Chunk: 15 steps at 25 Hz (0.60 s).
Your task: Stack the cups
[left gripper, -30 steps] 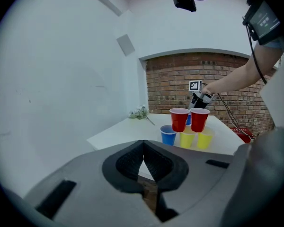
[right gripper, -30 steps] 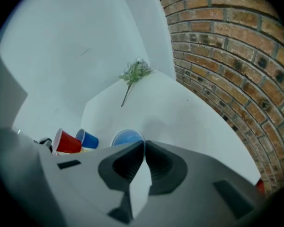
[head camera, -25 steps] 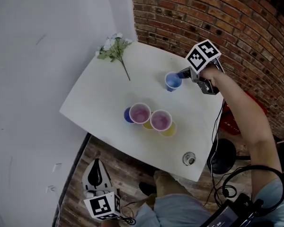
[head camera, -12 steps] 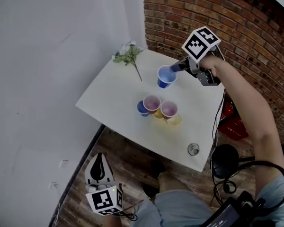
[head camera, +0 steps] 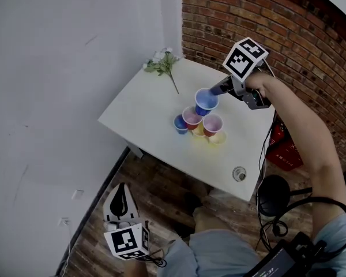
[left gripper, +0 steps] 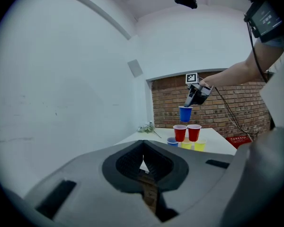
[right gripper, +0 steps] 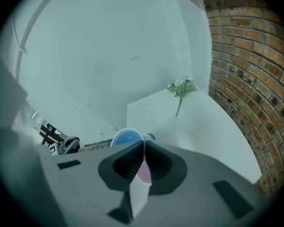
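Observation:
My right gripper is shut on the rim of a blue cup, which hangs in the air just above and behind the cluster. In the right gripper view the cup's wall is pinched between the jaws, its blue mouth showing beyond them. On the white table, two red cups stand on yellow cups, and another blue cup sits at their left. My left gripper is shut and holds nothing, low and off the table's near edge.
A sprig of artificial flowers lies at the table's far corner. A small round metal object sits near the front right edge. A brick wall runs behind, a white wall at the left; a red crate and dark stool stand right.
The right gripper has lifted the blue cup off the table's back right and carried it over to the red cups. The left gripper has stayed low by the floor.

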Available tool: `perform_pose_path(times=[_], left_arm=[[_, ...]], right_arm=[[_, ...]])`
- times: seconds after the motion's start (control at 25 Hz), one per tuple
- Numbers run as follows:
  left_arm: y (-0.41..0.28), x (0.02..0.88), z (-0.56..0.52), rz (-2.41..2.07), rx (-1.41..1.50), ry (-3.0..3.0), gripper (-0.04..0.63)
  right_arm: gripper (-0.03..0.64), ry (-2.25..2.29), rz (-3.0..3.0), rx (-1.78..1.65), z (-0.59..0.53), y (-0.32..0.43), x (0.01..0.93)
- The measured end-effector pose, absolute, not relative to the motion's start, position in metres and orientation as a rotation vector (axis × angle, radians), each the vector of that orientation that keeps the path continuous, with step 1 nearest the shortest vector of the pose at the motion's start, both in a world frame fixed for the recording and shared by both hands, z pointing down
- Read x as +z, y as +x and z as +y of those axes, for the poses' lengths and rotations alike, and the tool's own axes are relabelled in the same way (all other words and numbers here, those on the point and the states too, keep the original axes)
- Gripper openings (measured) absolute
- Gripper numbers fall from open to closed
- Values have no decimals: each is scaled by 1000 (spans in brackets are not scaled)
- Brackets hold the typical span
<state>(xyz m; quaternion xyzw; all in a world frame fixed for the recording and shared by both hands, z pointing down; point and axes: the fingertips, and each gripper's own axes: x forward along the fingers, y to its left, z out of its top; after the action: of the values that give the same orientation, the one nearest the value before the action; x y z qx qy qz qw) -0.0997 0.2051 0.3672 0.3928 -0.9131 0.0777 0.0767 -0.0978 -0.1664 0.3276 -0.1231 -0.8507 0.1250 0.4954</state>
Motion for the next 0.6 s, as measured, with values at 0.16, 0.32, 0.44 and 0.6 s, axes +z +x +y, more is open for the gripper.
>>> perform_pose_path(times=[0.16, 0.32, 0.44, 0.6], left_arm=[[-99, 368, 209, -2732, 232, 1193, 9], [-98, 370, 212, -2725, 231, 1206, 9], [-97, 372, 213, -2720, 233, 1214, 9], [-96, 372, 212, -2715, 236, 1219, 9]], right_arm=[[20, -297, -2047, 314, -159, -91, 334], [20, -290, -2040, 326, -155, -85, 340], [20, -287, -2035, 324, -152, -83, 344], [20, -278, -2036, 324, -154, -81, 348]])
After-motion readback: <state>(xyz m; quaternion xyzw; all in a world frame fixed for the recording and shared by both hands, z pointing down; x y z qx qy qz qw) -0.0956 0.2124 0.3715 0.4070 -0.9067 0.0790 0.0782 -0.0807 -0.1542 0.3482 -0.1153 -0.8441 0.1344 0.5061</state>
